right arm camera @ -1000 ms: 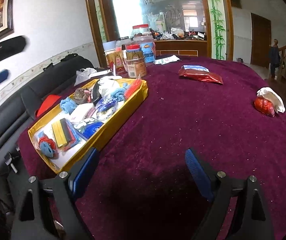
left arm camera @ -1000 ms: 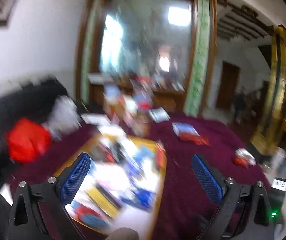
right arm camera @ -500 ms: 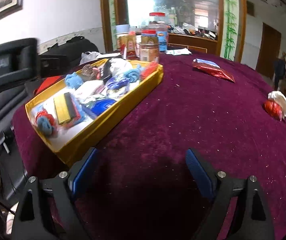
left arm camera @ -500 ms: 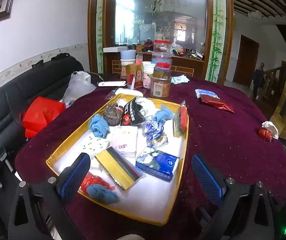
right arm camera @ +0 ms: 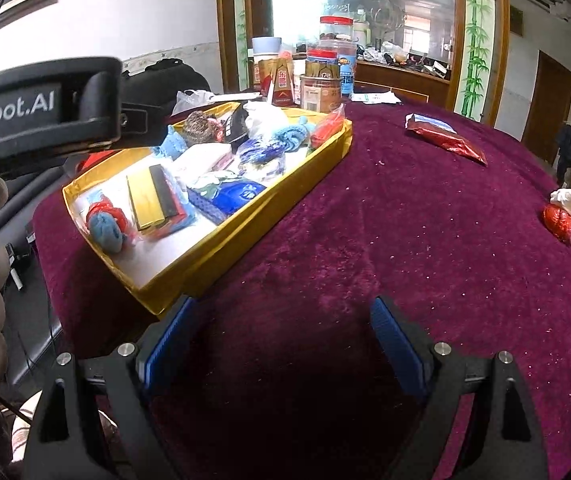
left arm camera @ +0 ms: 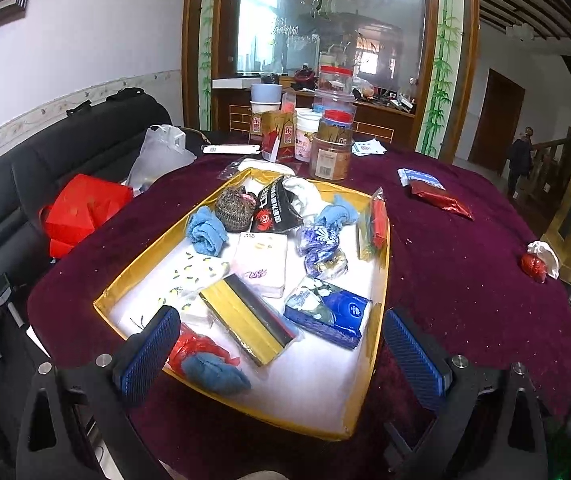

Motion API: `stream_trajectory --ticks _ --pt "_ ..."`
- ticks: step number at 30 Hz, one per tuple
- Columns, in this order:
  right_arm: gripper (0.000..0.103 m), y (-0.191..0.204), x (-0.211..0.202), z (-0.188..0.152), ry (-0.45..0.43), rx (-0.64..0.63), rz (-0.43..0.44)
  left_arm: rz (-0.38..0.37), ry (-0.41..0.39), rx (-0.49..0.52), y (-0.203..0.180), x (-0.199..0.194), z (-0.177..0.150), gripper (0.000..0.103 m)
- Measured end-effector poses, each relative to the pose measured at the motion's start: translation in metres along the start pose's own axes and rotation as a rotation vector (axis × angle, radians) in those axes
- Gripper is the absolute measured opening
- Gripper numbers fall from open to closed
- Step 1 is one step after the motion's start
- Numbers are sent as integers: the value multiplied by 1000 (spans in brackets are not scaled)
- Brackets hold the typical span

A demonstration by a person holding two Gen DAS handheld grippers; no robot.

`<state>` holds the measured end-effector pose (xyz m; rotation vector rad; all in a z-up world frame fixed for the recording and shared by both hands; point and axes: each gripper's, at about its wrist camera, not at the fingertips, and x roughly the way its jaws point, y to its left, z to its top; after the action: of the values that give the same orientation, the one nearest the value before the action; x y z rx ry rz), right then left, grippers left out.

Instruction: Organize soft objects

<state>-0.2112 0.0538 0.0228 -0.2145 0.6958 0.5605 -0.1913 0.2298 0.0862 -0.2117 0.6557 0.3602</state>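
Observation:
A yellow tray [left arm camera: 381, 280] on the maroon tablecloth holds soft things: blue rolled cloths [left arm camera: 207, 234], a blue tissue pack [left arm camera: 327, 314], a white tissue pack [left arm camera: 261, 264], a yellow-black pack [left arm camera: 245, 322], a wool ball [left arm camera: 234, 209] and a red-and-blue bundle [left arm camera: 205, 360]. My left gripper [left arm camera: 281, 354] is open and empty, just above the tray's near edge. My right gripper [right arm camera: 281, 344] is open and empty over bare cloth, right of the tray [right arm camera: 245, 232]. The left gripper's body [right arm camera: 37, 112] shows at the right wrist view's left edge.
Jars and boxes [left arm camera: 325, 140] stand behind the tray. A red foil packet [left arm camera: 439, 198] and a red-and-white bundle [left arm camera: 539, 262] lie on the cloth to the right. A black sofa [left arm camera: 25, 184] with a red bag [left arm camera: 83, 210] is left of the table.
My left gripper swung down and settled over the tray, closer to its near edge. My right gripper moved a little left and nearer the tray. Both stayed open.

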Motion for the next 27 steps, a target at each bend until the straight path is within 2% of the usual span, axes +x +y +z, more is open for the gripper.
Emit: stream_trajectory --ticks 16,27 --pt "88 14 0 4 11 -45 -17 -7 36 -32 11 4 -5 102" --pt "88 15 10 9 79 -56 -33 -14 42 -40 15 5 -7 102"
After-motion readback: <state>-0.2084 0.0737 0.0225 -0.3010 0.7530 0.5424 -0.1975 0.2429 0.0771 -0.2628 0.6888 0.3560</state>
